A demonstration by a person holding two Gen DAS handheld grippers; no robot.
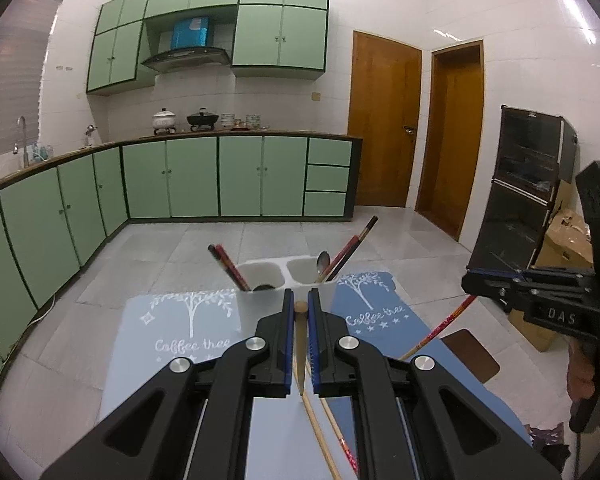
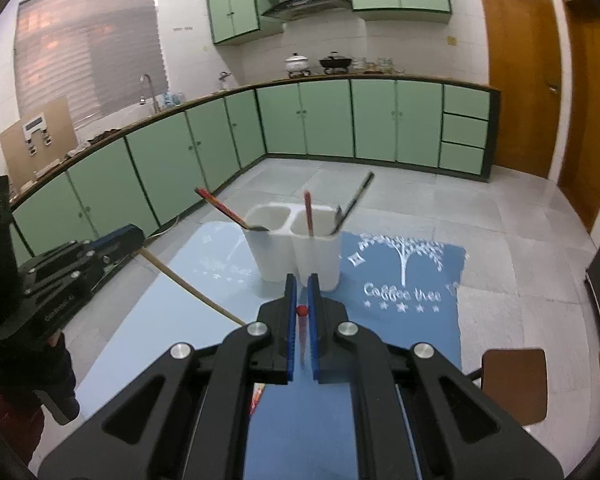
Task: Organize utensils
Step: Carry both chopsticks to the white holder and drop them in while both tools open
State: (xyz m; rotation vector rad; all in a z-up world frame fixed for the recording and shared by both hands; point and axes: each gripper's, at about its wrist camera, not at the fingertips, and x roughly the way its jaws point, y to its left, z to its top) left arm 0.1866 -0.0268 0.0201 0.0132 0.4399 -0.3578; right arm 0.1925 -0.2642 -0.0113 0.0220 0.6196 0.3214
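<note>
While both grippers carry a chopstick, the white two-compartment plastic utensil holder (image 2: 296,240) stands straight ahead of each on the table (image 2: 148,320), on the seam between two blue placemats (image 2: 400,280) printed with a white tree and the words "Coffee tree". The left gripper (image 1: 300,308) is clamped on a plain light wooden chopstick (image 1: 300,344), whose long axis runs along the fingers, with its blunt end pointing at the holder and its length trailing back below. The right gripper (image 2: 302,300) grips a red patterned chopstick (image 2: 302,322) the same way, red tip forward. Seen from the right wrist, the holder lies just beyond the right gripper, so the right hand looks the nearer. Dark red chopsticks (image 1: 228,266) and a metal spoon (image 1: 323,263) already lean in the holder's compartments. Letters "DAS" show on the right gripper's body in the left view.
</note>
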